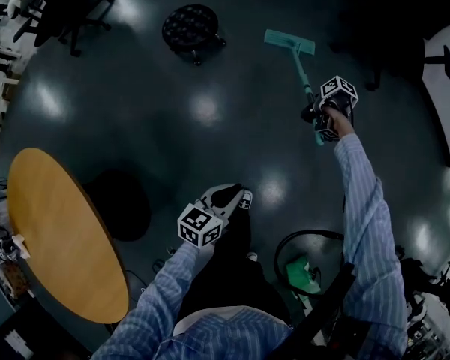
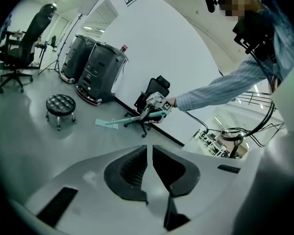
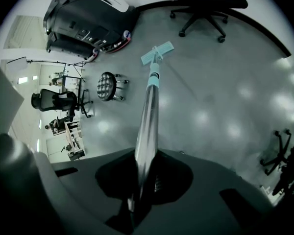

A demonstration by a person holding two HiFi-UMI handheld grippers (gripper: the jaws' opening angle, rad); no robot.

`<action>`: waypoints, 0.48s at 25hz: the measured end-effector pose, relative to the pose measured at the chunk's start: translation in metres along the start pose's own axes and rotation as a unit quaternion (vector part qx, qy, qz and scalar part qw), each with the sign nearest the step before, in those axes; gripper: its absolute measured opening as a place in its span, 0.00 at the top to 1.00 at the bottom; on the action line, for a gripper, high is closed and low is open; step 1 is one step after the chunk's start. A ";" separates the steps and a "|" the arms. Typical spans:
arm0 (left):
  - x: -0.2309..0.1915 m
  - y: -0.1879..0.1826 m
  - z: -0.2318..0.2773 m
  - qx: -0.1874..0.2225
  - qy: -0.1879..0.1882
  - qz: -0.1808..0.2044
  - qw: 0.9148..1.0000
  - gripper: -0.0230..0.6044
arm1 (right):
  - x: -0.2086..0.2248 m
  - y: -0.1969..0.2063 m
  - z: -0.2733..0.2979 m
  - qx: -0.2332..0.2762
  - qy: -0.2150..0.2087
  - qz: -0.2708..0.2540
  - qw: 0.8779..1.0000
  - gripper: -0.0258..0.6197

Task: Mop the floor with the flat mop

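The flat mop has a teal head (image 1: 289, 42) lying flat on the dark floor, and its handle (image 1: 303, 76) slants back to my right gripper (image 1: 320, 116). That gripper is shut on the mop handle (image 3: 149, 112), which runs out from between the jaws to the teal head (image 3: 157, 53). My left gripper (image 1: 227, 198) hangs close to my body over the floor, far from the mop. Its jaws (image 2: 149, 153) are shut with nothing between them. From the left gripper view the mop head (image 2: 107, 124) and the right gripper (image 2: 157, 104) show in the distance.
A round black stool (image 1: 190, 27) stands left of the mop head. A round wooden table (image 1: 60, 238) is at my left, an office chair (image 1: 60, 6) at the far left. A green object (image 1: 301, 271) and a cable loop lie by my feet. Black machines (image 3: 88, 18) stand along the wall.
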State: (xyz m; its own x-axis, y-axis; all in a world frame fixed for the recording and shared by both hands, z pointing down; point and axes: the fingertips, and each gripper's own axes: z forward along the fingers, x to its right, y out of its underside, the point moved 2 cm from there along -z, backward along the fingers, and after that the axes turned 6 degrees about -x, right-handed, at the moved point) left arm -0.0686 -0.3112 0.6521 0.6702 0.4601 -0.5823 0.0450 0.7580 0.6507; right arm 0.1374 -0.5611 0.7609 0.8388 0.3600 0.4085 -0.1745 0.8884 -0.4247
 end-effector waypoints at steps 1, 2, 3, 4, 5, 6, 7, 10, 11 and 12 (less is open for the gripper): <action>-0.002 0.005 0.000 -0.003 -0.002 -0.003 1.000 0.91 | -0.004 -0.006 0.000 0.001 -0.002 0.003 1.000 0.88; -0.005 0.008 -0.001 -0.006 -0.004 -0.005 1.000 0.91 | -0.007 -0.011 0.001 0.004 -0.005 0.005 1.000 0.88; -0.006 0.011 -0.002 -0.009 -0.006 -0.006 1.000 0.91 | -0.009 -0.015 0.002 0.007 -0.009 0.008 1.000 0.88; -0.007 0.014 -0.002 -0.011 -0.006 -0.006 1.000 0.91 | -0.010 -0.018 0.003 0.011 -0.012 0.011 1.000 0.88; -0.008 0.016 -0.003 -0.012 -0.006 -0.005 1.000 0.91 | -0.011 -0.019 0.004 0.014 -0.013 0.012 1.000 0.88; -0.008 0.017 -0.004 -0.013 -0.007 -0.005 1.000 0.91 | -0.010 -0.019 0.006 0.016 -0.013 0.012 1.000 0.88; -0.007 0.018 -0.005 -0.012 -0.007 -0.005 1.000 0.91 | -0.009 -0.017 0.007 0.018 -0.010 0.012 1.000 0.88; -0.004 0.016 -0.007 -0.009 -0.006 -0.002 1.000 0.91 | -0.001 -0.006 0.009 0.017 -0.005 0.013 1.000 0.88; -0.002 0.014 -0.008 -0.007 -0.006 -0.001 1.000 0.91 | 0.001 -0.001 0.008 0.015 -0.004 0.013 1.000 0.88; -0.001 0.012 -0.008 -0.005 -0.005 0.001 1.000 0.91 | 0.003 0.004 0.007 0.014 -0.003 0.012 1.000 0.88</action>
State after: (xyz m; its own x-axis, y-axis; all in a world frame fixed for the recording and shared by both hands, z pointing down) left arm -0.0747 -0.2984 0.6562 0.6772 0.4571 -0.5766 0.0368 0.7616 0.6470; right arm 0.1354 -0.5541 0.7663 0.8312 0.3827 0.4032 -0.2086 0.8870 -0.4119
